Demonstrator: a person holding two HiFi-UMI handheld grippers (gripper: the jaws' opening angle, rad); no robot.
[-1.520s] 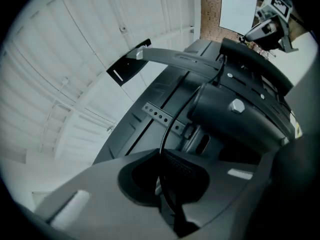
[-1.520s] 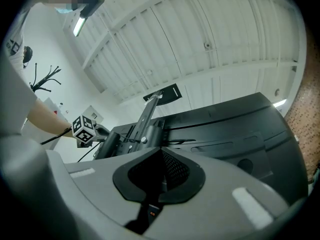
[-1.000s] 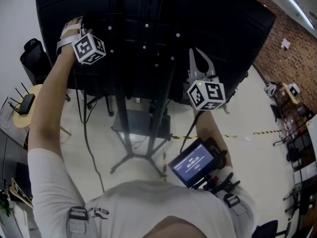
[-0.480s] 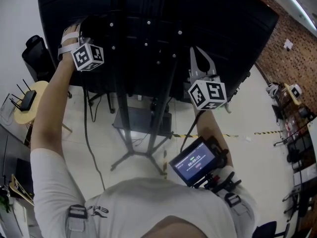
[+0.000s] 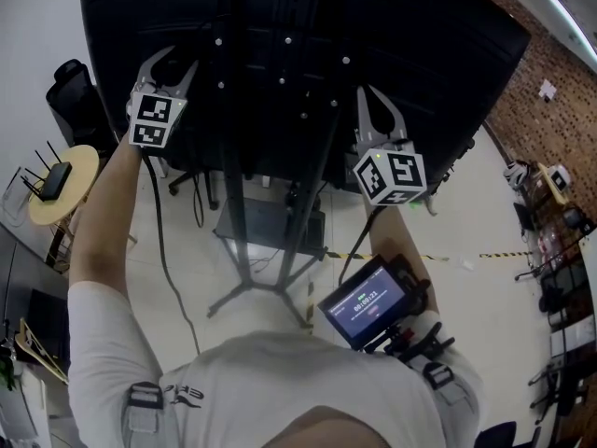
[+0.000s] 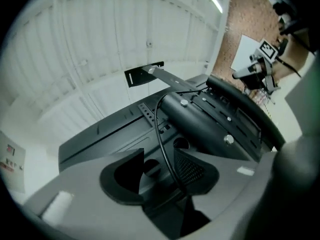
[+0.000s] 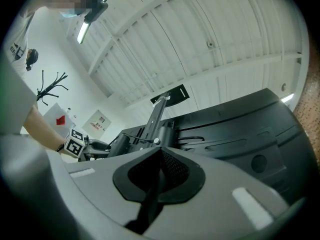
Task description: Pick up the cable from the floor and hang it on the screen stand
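The big black screen [image 5: 420, 35] stands with its back to me on a black stand [image 5: 233, 203]. In the head view my left gripper [image 5: 171, 63] is up against the screen's back at the left. Its jaws are opening. The thin black cable [image 5: 157, 222] hangs from there down to the floor. In the left gripper view the cable [image 6: 159, 129] runs up between the parted jaws of the left gripper [image 6: 159, 166], close to the right pad, and loops over the stand's bracket [image 6: 200, 119]. My right gripper [image 5: 376, 101] is shut below the screen's middle, with nothing seen in it [image 7: 159, 169].
A round wooden table with a router [image 5: 61, 180] and a black chair [image 5: 79, 101] stand at the left. Yellow-black tape [image 5: 448, 253] crosses the floor at the right. A brick wall [image 5: 550, 73] and cluttered gear fill the far right. A small display [image 5: 368, 301] sits on my right forearm.
My left gripper's jaws have parted and it has drawn back a little from the screen's back; the cable stays draped on the bracket. The right gripper has not moved.
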